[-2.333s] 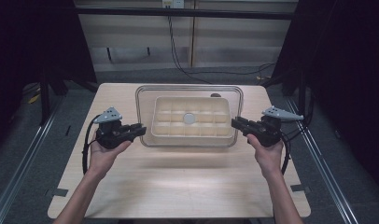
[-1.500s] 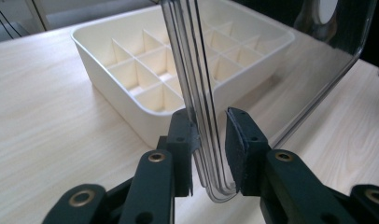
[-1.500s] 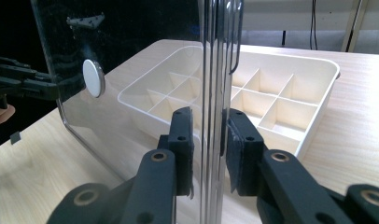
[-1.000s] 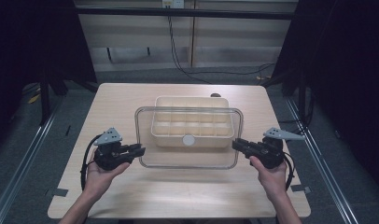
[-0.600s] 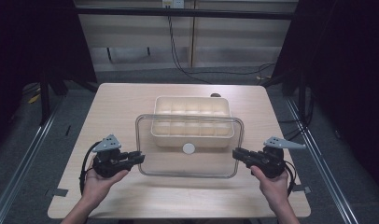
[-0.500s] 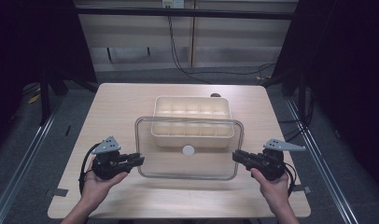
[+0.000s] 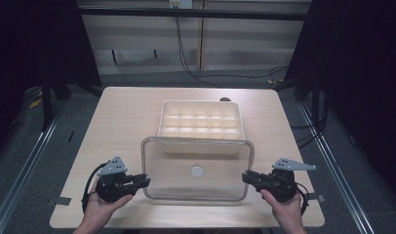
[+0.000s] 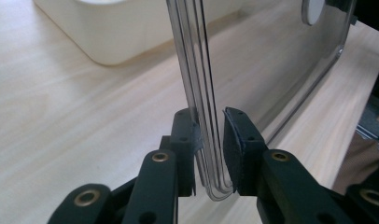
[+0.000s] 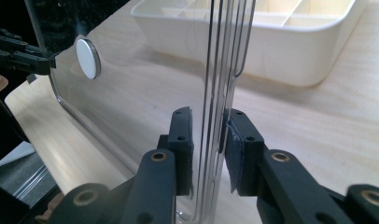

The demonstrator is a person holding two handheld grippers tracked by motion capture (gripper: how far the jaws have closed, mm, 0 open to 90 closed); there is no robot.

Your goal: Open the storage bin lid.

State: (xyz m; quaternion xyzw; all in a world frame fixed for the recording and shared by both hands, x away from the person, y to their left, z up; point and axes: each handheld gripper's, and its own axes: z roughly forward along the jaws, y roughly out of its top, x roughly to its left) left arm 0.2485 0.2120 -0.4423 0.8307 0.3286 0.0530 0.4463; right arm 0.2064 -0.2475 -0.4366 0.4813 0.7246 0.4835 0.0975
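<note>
Two grippers clamp clear lid point(image 7: 196, 168) by short edges: left gripper point(image 7: 137, 181), right gripper point(image 7: 249, 178). Lid held above table point(image 7: 123, 117), near side of compartment tray point(image 7: 201, 124). Risk: thin slick rim slips from pads if hands pull apart or tilt unevenly; lid drops, knocks tray.

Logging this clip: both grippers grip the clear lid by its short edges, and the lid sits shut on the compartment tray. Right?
Not quite. Both the left gripper and right gripper do clamp the lid by its short edges, but the high view shows it off the tray, held in front of it, overlapping only the near rim.
</note>
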